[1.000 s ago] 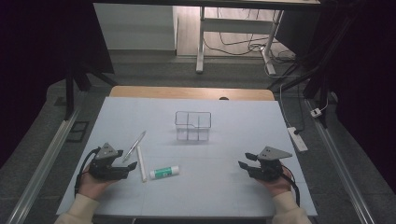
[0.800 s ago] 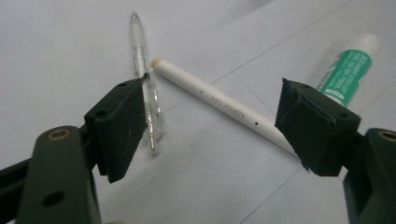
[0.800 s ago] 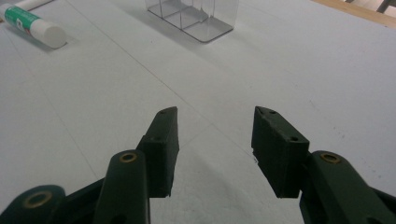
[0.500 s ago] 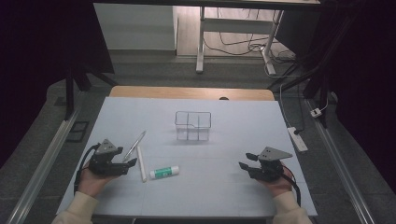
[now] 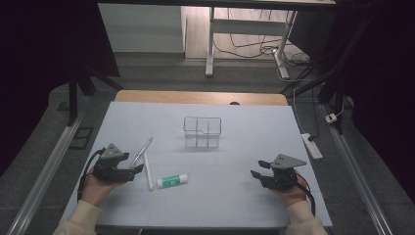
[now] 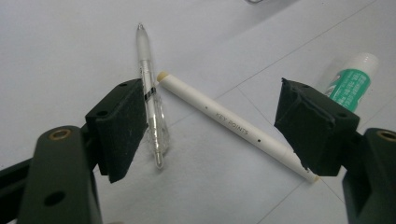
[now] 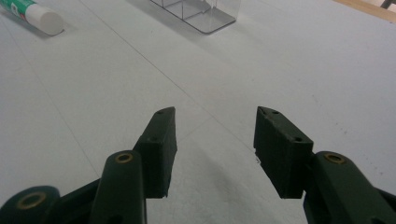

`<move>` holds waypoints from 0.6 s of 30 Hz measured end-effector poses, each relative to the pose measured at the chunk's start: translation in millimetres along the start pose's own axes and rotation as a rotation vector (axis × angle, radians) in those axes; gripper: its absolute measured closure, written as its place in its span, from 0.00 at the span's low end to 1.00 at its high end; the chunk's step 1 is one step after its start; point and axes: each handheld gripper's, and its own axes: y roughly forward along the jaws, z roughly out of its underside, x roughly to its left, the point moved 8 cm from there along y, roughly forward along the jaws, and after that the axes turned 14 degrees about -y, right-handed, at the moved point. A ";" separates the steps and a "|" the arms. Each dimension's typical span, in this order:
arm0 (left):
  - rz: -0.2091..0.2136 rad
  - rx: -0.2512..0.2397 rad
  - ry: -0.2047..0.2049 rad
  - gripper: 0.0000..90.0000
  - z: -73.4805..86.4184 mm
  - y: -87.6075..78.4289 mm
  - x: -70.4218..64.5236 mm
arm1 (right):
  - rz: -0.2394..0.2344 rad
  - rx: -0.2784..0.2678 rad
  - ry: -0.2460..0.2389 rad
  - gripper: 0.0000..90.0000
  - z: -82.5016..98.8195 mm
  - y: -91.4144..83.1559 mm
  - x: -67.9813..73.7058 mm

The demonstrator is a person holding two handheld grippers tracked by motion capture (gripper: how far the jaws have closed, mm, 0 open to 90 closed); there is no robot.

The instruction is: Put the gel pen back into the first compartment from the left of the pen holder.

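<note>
My left gripper (image 5: pixel 136 169) lies low at the mat's left front, open wide. In the left gripper view a white pen (image 6: pixel 233 128) marked KEY POINTS lies slantwise on the mat between the jaws of the left gripper (image 6: pixel 212 100), touching neither pad. A clear pen (image 6: pixel 150 93) lies just beside the left pad. A green-and-white glue stick (image 6: pixel 352 79) rests beyond the right pad. In the high view the white pen (image 5: pixel 148 171), clear pen (image 5: pixel 142 150) and glue stick (image 5: pixel 172 180) lie close together. My right gripper (image 5: pixel 255 169) (image 7: pixel 215 116) stands open at the right front, with nothing between its jaws.
A clear divided box (image 5: pixel 202 131) (image 7: pixel 196 11) stands upright at the middle of the pale mat (image 5: pixel 244 147). The glue stick (image 7: pixel 35 14) lies far left of the right gripper. A white power strip (image 5: pixel 312 145) lies off the mat's right edge.
The left gripper has shifted slightly beside the pens. The right gripper and the objects on the mat have stayed where they were.
</note>
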 end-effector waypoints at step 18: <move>-0.017 0.053 -0.016 0.31 -41.2 9.6 -2.2 | 0.010 0.008 -0.001 0.52 2.8 -2.6 -2.3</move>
